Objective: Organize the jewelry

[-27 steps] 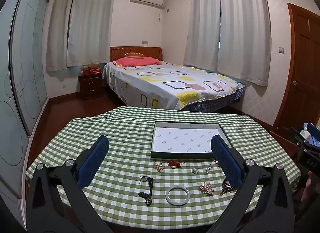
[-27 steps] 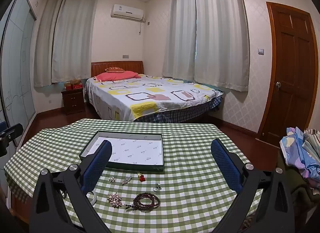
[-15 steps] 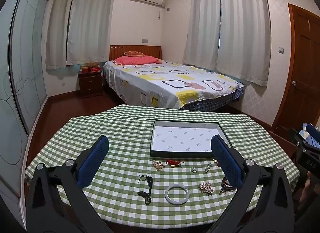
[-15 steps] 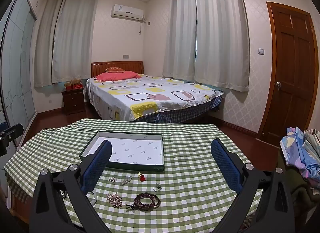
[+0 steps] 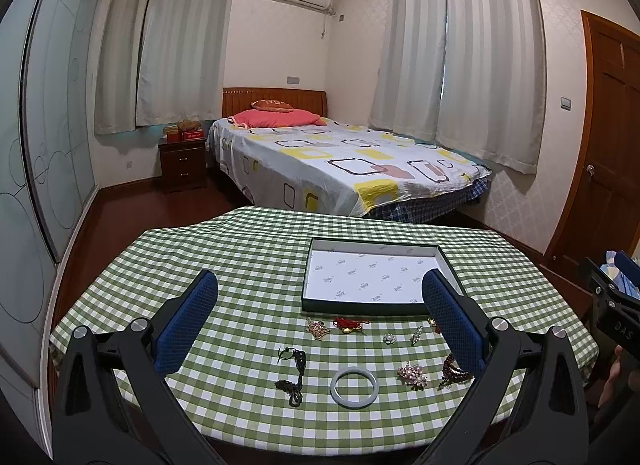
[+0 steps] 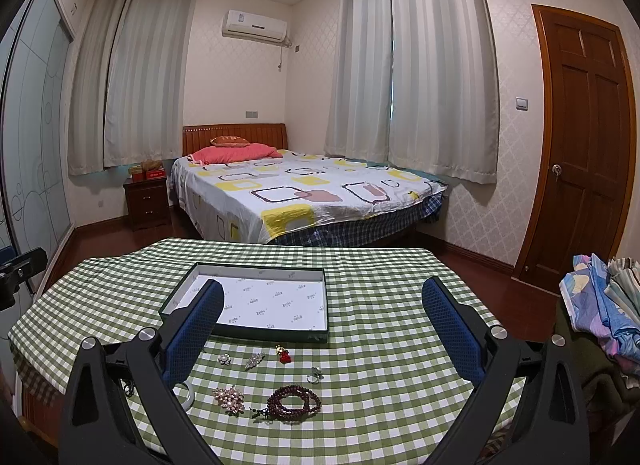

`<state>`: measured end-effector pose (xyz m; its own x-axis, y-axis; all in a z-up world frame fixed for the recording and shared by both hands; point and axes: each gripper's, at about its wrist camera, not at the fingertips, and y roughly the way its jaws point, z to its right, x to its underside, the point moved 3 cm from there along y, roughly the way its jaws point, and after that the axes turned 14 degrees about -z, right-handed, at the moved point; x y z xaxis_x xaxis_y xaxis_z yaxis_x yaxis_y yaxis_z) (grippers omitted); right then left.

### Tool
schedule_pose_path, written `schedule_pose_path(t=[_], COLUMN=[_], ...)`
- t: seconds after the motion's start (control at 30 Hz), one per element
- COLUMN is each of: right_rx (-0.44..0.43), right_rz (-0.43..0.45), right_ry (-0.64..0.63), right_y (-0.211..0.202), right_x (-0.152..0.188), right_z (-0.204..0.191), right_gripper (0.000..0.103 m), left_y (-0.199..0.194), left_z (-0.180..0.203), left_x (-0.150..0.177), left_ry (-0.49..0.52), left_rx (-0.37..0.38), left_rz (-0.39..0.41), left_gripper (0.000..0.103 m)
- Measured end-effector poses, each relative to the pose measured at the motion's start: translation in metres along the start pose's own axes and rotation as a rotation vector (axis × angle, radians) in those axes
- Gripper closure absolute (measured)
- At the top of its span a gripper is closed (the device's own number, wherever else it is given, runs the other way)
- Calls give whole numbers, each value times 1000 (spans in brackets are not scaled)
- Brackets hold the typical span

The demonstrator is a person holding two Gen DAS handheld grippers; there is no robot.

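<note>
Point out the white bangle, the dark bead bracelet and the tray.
white bangle (image 5: 354, 382): left wrist view, front of its ring.
dark bead bracelet (image 6: 294, 402): right wrist view, on the coiled beads.
tray (image 6: 256, 334): right wrist view, near wall.

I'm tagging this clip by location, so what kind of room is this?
Most likely a home bedroom: a made bed with a pink pillow, a nightstand beside it, and curtained windows. The jewelry sits on a table with a green checked cloth in front of the bed.
</note>
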<state>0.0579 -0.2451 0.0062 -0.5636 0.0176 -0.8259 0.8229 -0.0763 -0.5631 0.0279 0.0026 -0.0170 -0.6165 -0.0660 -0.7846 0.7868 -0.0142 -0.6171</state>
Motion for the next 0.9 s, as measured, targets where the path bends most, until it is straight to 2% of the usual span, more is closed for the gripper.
schedule_pose_path(t=[0.9], right_rx=[0], right_rz=[4], right_ry=[0], right_y=[-2], right_x=[-1], right_z=[-1], right_gripper=[7], left_y=[-2], left_z=[1], left_x=[-2], left_ry=[-3], left_rx=[3], left_rz=[1], left_gripper=[3])
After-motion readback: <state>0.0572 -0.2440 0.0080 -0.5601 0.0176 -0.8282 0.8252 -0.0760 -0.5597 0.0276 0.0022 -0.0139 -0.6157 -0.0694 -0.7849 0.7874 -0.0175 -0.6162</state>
